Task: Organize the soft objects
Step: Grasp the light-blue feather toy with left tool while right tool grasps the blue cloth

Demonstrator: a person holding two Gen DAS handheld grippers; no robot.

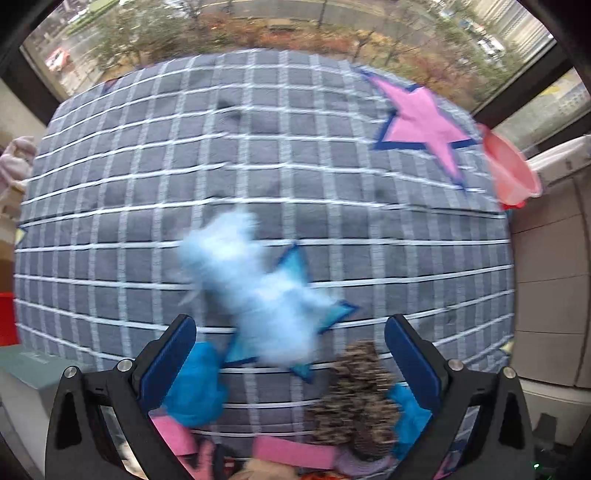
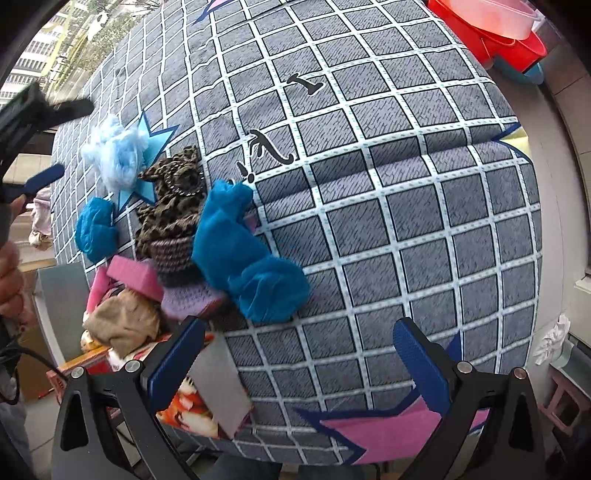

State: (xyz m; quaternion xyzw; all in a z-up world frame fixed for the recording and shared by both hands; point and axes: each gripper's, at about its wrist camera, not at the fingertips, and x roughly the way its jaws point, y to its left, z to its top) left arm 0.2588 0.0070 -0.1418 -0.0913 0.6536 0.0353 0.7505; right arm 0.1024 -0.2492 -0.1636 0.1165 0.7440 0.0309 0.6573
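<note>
The left wrist view is smeared by motion blur, so the light blue fluffy piece (image 1: pixel 255 291) reads only as a pale mass lying over a blue star print. The leopard-print fabric (image 1: pixel 356 391) below it is also blurred, and the pile's lower part is cut off by the frame edge. The left claw (image 1: pixel 291 362) stands wide open with nothing between its blue pads; the leopard cloth and a teal cloth (image 1: pixel 195 384) lie in the gap beneath it.

In the right wrist view the pile is sharper: 2 teal cloths (image 2: pixel 240 254) flank the leopard fabric (image 2: pixel 173 206), with a pink block (image 2: pixel 135 275), a purple knit piece (image 2: pixel 184 299) and a tan item (image 2: pixel 122 321) crowded at the near left edge of the checked bedspread (image 2: pixel 406 229). What lies under the tan item cannot be made out. The right claw (image 2: pixel 299 354) is wide open and empty, hovering over bare bedspread.

Most of the bedspread right of the pile is open. Red basins (image 2: pixel 498 33) sit at its far right corner, partly cut off.
</note>
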